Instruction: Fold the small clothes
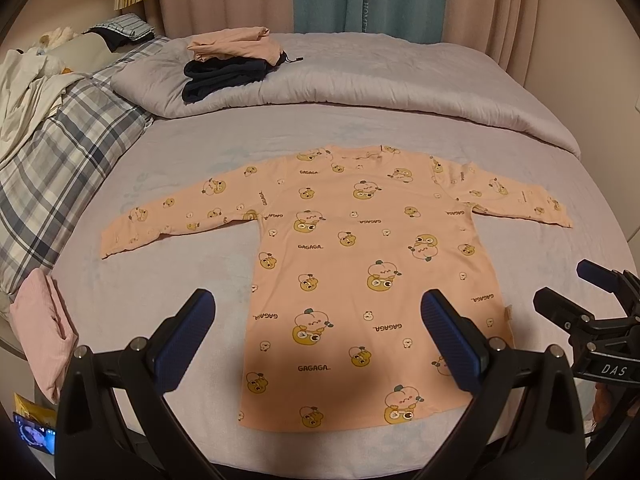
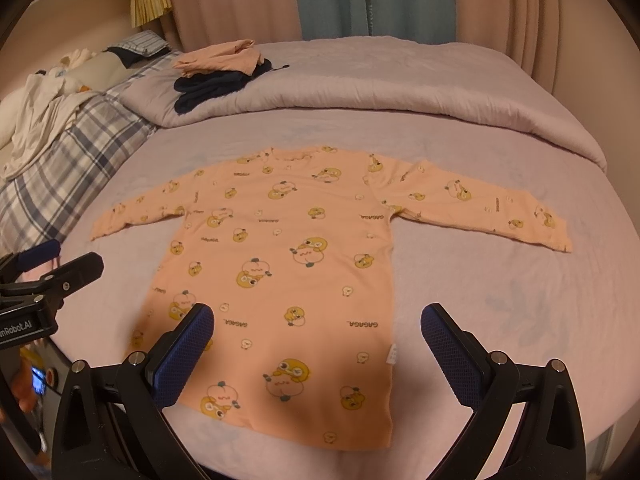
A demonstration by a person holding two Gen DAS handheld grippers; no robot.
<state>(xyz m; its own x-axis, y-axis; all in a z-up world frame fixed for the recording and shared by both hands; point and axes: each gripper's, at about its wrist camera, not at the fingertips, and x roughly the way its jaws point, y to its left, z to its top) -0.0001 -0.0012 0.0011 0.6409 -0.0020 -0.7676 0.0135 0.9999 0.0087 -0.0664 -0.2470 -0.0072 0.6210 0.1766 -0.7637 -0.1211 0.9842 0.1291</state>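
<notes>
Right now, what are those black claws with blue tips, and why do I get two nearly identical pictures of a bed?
The claws are two hand-held grippers; a person carries one in each hand. Each has a camera looking out along its own fingers, hence two similar pictures. One shows the left gripper, the other the right gripper. Both are open and hold nothing. On the bed a peach long-sleeved shirt lies spread flat, waiting to be folded. Behind it, on the rolled duvet, sits a small stack of clothes. A pink folded cloth lies at the left edge.

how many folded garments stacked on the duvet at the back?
2 visible: a peach garment on top, a navy garment beneath it, on the rolled duvet. More may be hidden underneath.
</notes>
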